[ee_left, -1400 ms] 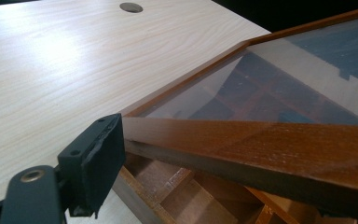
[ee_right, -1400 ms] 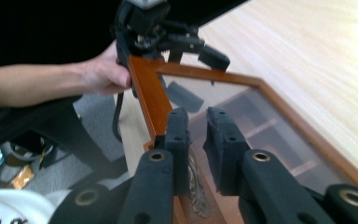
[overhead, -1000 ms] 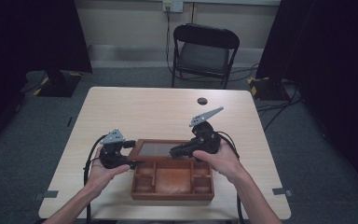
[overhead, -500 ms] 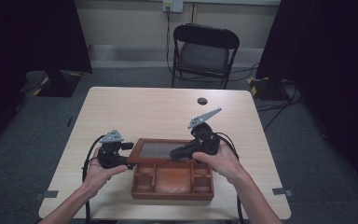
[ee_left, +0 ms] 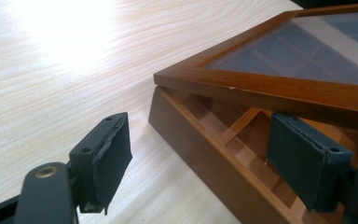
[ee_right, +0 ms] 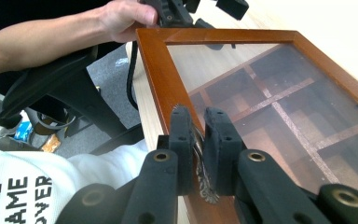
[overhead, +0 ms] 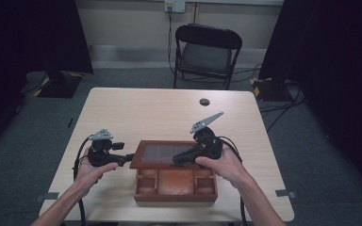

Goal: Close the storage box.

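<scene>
Box: the wooden box point(overhead: 175, 186) sat on the near half of the table point(overhead: 136, 110), in front of you, with its divided compartments open to the high view along the near side.
Lid: the glass-paned lid point(overhead: 158, 154) was raised off the box and tilted, its wooden frame lifted clear of the box wall in the left gripper view point(ee_left: 279, 88); through the glass in the right gripper view point(ee_right: 279, 93) the compartment dividers showed beneath.
Right gripper: your right gripper point(ee_right: 196, 135) was clamped on a small ornate metal clasp point(ee_right: 205, 184) at the edge of the lid frame, jaws nearly together with the metal piece pinched between them. In the high view it sat over the lid's right part point(overhead: 179, 160), your right hand point(overhead: 224, 165) wrapped around it.
Left gripper: your left gripper point(ee_left: 198, 161) was released, jaws spread wide; one jaw stood over the bare table outside the box, the other over the box interior below the lid frame, with the box's corner between them. Neither pad touched the wood, as far as the view showed. In the high view it sat just beside the lid's left corner point(overhead: 125, 159), held in your left hand point(overhead: 92, 172).
Other hand seen from right gripper: your left hand point(ee_right: 121, 18) showed beyond the lid's far corner.
Surroundings: a small dark round object point(overhead: 204, 101) lay on the far part of the table, well apart from the box; a black folding chair point(overhead: 207, 52) stood beyond the table.
</scene>
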Available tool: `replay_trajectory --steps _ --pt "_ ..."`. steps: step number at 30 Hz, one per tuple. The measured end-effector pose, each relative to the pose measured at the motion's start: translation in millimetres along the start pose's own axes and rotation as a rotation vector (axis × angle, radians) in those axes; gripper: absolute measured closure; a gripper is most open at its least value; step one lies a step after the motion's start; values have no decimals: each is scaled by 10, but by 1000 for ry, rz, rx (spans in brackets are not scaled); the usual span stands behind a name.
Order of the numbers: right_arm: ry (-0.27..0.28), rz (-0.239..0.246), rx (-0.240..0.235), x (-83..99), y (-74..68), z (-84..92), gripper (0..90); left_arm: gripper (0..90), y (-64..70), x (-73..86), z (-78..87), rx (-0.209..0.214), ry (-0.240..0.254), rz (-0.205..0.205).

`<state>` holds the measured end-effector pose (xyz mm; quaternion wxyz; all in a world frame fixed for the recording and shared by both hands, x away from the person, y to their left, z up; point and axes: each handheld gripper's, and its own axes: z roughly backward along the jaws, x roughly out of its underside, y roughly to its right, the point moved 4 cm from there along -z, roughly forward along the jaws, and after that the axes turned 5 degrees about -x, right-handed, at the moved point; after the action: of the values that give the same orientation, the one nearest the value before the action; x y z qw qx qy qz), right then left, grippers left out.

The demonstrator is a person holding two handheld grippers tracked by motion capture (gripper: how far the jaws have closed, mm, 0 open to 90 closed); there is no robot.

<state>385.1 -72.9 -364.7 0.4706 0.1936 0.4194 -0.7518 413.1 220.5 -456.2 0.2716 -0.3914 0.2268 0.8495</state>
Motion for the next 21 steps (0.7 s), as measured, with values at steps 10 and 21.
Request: replay_trajectory --steps 10,21 --pt "-27 8 6 89 -21 -37 820 220 -173 22 12 -47 8 52" --pt "-49 14 23 196 -56 -128 820 220 -206 26 6 -86 4 32"
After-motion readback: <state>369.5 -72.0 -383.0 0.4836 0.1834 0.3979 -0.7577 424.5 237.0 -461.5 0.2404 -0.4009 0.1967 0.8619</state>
